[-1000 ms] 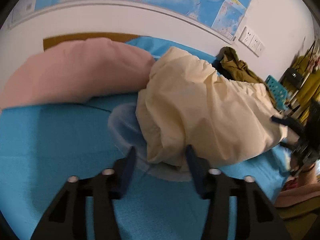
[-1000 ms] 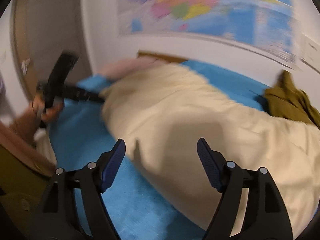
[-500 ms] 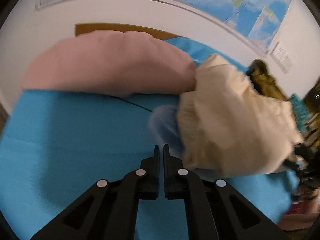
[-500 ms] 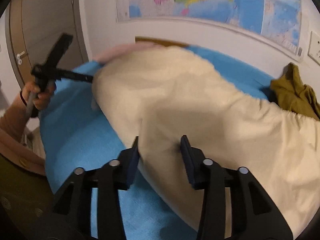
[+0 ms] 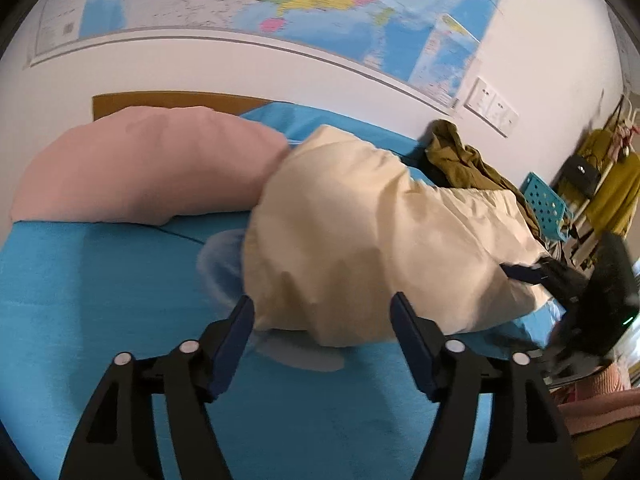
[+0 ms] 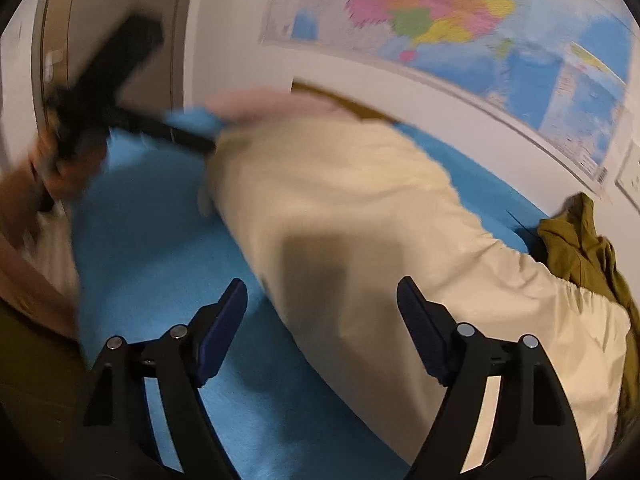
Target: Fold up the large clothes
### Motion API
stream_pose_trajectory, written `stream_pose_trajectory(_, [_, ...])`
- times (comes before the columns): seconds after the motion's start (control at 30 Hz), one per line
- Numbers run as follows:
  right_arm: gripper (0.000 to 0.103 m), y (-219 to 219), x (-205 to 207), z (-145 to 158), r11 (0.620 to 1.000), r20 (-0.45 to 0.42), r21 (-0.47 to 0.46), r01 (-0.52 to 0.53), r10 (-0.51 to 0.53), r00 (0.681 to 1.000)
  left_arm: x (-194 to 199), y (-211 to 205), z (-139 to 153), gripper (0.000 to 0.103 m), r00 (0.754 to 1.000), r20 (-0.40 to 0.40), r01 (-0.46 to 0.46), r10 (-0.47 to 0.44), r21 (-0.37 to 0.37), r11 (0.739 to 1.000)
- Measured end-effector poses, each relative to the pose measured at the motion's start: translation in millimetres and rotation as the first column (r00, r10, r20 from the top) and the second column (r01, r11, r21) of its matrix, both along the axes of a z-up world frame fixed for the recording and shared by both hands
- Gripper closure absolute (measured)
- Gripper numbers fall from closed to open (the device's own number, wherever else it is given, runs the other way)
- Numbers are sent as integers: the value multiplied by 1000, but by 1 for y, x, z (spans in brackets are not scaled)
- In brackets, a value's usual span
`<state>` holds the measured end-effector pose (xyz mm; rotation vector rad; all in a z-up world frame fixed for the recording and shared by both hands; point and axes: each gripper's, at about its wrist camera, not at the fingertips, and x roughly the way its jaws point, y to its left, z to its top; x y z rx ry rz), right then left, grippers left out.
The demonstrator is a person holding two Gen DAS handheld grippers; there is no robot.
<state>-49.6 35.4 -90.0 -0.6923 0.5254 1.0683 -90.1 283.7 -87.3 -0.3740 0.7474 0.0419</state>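
cream garment (image 5: pixel 360 240) heaped in a puffy mound on the blue bed (image 5: pixel 100 300), near end touching the pink pillow (image 5: pixel 140 164), far end running toward the olive-green clothing (image 5: pixel 460 160) bunched by the wall. pale bluish lining (image 5: pixel 220 264) peeking out from under the near edge of the mound.

left gripper (image 5: pixel 322 336) low over the bed, fingers (image 5: pixel 232 340) spread wide apart, empty, tips just short of the garment's near edge, not touching the cloth. seen from the right wrist view as a blurred black tool (image 6: pixel 120 92) in a hand at the far end of the garment.

right gripper (image 6: pixel 322 328) at the other end, fingers (image 6: pixel 420 332) also wide apart and holding nothing; left finger over bare blue bedding (image 6: pixel 160 260), right finger in front of the cream fabric (image 6: pixel 360 220). seen from the left wrist view at the right edge (image 5: pixel 532 272), one dark blue pad right against the fold of the garment; contact unclear through the blur.

large coloured map (image 5: pixel 320 12) across the white wall, wall sockets (image 5: pixel 492 108) beside its lower corner. turquoise perforated basket (image 5: pixel 546 208) beyond the bed's far side.
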Motion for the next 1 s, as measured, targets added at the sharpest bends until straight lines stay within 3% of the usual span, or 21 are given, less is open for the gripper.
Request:
stream_pose_trajectory(0.1, [33, 0, 6, -7, 1000, -29, -10, 17, -17, 999, 5, -12, 6, 30, 1000, 10, -13, 13, 52, 999])
stream_pose_trajectory(0.23, [33, -26, 18, 22, 991, -176, 130, 39, -16, 984, 11, -23, 23, 29, 996, 69, -61, 51, 144, 988])
stream_pose_trajectory(0.3, [33, -55, 31, 38, 965, -264, 244, 94, -28, 964, 13, -33, 31, 28, 994, 112, -17, -2, 171, 985])
stream_pose_trajectory(0.4, [33, -100, 56, 48, 910, -324, 320, 264, -157, 933, 24, -53, 33, 26, 988, 124, 66, -93, 206, 976])
stream_pose_trajectory(0.5, [36, -140, 87, 40, 837, -368, 288, 465, -352, 861, 46, -65, 18, 26, 990, 57, 111, -126, 216, 970])
stream_pose_trajectory(0.57, [42, -165, 104, 28, 782, -404, 246, 572, -454, 794, 59, -64, 4, 26, 993, 13, 114, -119, 200, 973])
stream_pose_trajectory(0.63, [53, -188, 120, 15, 735, -442, 224, 640, -509, 739, 67, -57, -11, 26, 995, -38, 100, -95, 177, 979])
stream_pose_trajectory(0.73, [65, -214, 133, 1, 681, -538, 242, 691, -498, 680, 71, -50, -24, 26, 995, -63, 83, -76, 124, 989])
stream_pose_trajectory(0.8, [67, -219, 132, 2, 675, -549, 246, 696, -495, 674, 71, -54, -22, 26, 996, -64, 77, -68, 147, 986])
stream_pose_trajectory(0.87, [59, -226, 131, 12, 661, -562, 281, 696, -474, 677, 72, -55, -19, 26, 996, -67, 72, -62, 157, 985])
stream_pose_trajectory(1.0, [53, -235, 124, 33, 635, -510, 344, 692, -492, 705, 70, -58, -11, 26, 998, -51, 55, -46, 177, 983])
